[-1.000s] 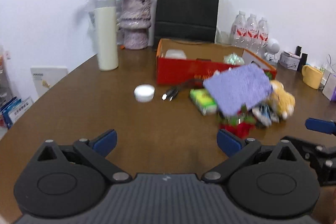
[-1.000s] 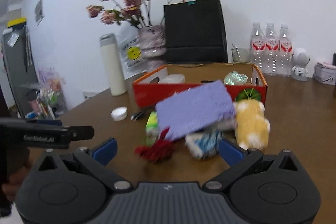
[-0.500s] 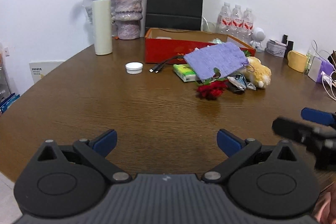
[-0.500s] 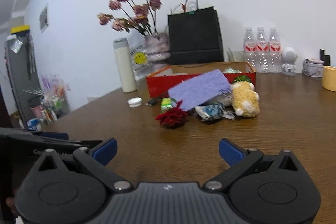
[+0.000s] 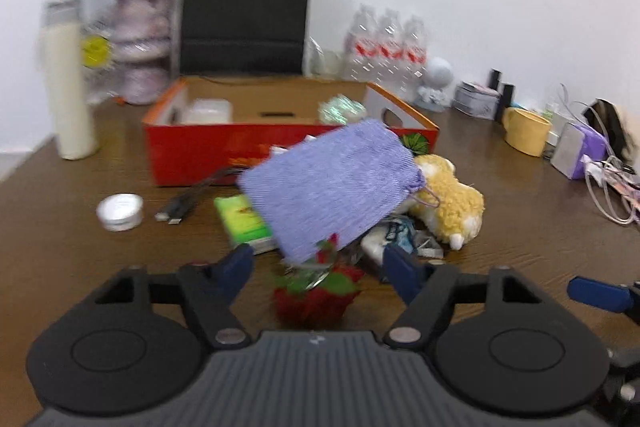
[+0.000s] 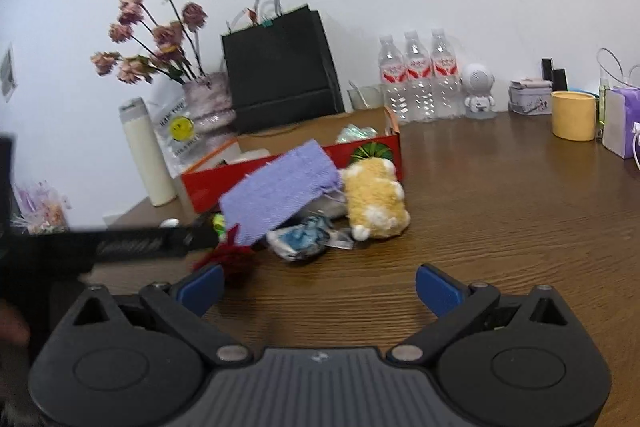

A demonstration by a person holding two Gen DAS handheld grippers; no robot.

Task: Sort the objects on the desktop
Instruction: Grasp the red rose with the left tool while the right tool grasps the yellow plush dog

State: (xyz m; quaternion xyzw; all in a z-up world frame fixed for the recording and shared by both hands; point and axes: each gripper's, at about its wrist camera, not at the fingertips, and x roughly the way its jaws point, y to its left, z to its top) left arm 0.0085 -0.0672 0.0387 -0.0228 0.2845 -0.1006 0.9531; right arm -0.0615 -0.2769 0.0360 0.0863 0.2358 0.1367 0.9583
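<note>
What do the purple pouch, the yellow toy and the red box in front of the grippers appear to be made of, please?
Purple pouch: knitted or woven fabric, matte; ribbed texture shows.
Yellow toy: plush, fuzzy curly pile with white patches.
Red box: probably cardboard; glossy red print outside, plain brown inside, cut handle hole.

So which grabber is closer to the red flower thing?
The left. The left gripper has its open fingers on either side of the red flower, not touching it. The right gripper sits off to the flower's right, open over bare table.
</note>
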